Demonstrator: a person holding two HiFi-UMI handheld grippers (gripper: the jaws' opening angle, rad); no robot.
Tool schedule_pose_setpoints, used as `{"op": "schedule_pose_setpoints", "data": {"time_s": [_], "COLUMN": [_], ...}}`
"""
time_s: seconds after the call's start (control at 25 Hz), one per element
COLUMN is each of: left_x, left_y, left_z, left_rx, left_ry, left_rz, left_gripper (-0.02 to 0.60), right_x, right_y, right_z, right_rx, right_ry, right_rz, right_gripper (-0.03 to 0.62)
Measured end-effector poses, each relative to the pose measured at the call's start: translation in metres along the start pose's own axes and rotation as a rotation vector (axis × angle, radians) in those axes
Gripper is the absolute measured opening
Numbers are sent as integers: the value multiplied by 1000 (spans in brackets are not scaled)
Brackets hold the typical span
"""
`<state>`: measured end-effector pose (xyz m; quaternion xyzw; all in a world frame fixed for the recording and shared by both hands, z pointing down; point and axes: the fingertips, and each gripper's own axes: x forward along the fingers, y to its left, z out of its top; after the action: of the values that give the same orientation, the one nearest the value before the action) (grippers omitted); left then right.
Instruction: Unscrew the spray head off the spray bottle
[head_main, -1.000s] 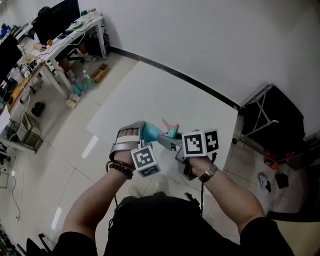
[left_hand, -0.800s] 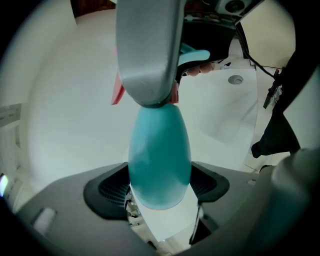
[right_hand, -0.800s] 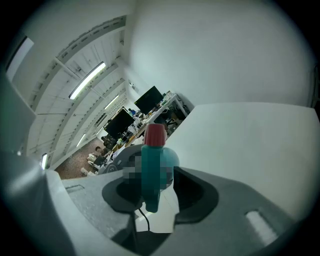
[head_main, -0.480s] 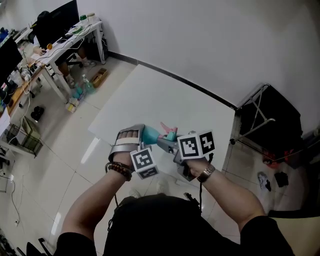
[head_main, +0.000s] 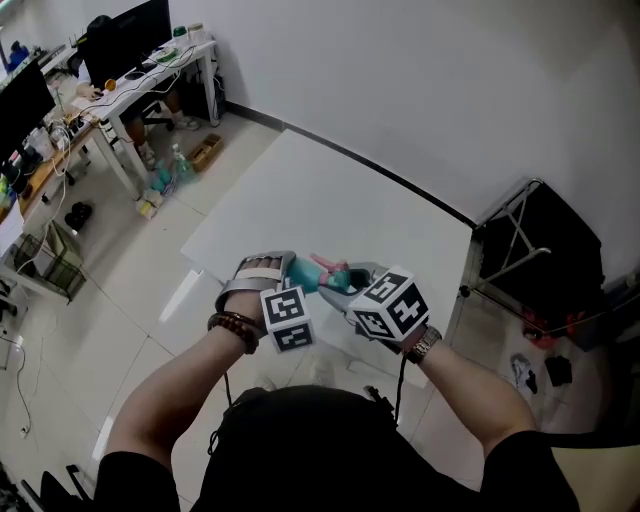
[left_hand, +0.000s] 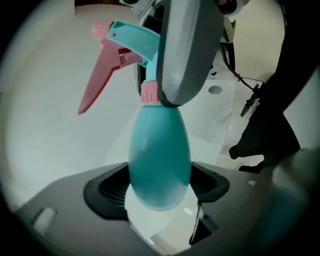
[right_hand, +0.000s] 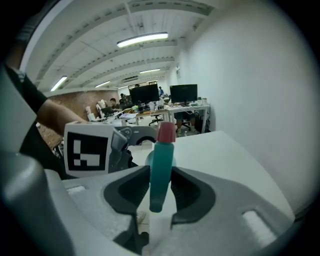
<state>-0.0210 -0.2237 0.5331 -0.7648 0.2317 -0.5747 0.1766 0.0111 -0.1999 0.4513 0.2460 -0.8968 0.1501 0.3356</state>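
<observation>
While the left gripper (head_main: 283, 274) is clamping the teal spray bottle (head_main: 303, 273) by its base, the right gripper (head_main: 350, 281) is pinching the spray head (head_main: 334, 269), its jaws having just been closing on it. The bottle is hanging in the air over the near edge of the white table (head_main: 330, 200), long axis running left to right, head end pointing at the right gripper, the nearer one. That gripper's jaw is covering part of the pink collar (left_hand: 149, 93); can't tell if it's loosening.
</observation>
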Motion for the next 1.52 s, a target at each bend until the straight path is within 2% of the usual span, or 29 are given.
{"op": "schedule_pose_setpoints", "data": {"time_s": [0.28,0.44,0.68,0.92,1.0,1.16,1.28,1.4,1.48,1.52], "left_x": [-12,-18,-26,-30,-30,-32,-32,-29,-27,-25], "left_y": [-16,-24,-35,-41,-41,-46,-45,-43,-39,-37], "left_z": [-1,1,3,2,0,1,2,3,4,5], "left_rx": [22,34,58,86,95,103,101,81,57,44], "left_ry": [-34,-60,-91,-96,-97,-104,-108,-111,-119,-126], "left_rz": [-124,-186,-264,-321,-339,-364,-366,-349,-331,-320], "left_gripper": [397,397,396,396,396,396,396,395,394,394], "right_x": [-4,-8,-12,-15,-14,-15,-16,-18,-22,-25], "right_y": [22,30,41,49,52,61,59,55,51,48], "right_z": [-3,-8,-20,-24,-26,-25,-26,-24,-21,-20], "right_rx": [-359,-619,-1056,-1495,-1615,-1765,-1816,-1773,-1714,-1686], "right_ry": [18,22,48,102,104,52,39,25,31,37], "right_rz": [55,65,2,-100,-122,-170,-195,-215,-222,-227], "right_gripper": [123,121,121,121,121,121,123,132,255,261]}}
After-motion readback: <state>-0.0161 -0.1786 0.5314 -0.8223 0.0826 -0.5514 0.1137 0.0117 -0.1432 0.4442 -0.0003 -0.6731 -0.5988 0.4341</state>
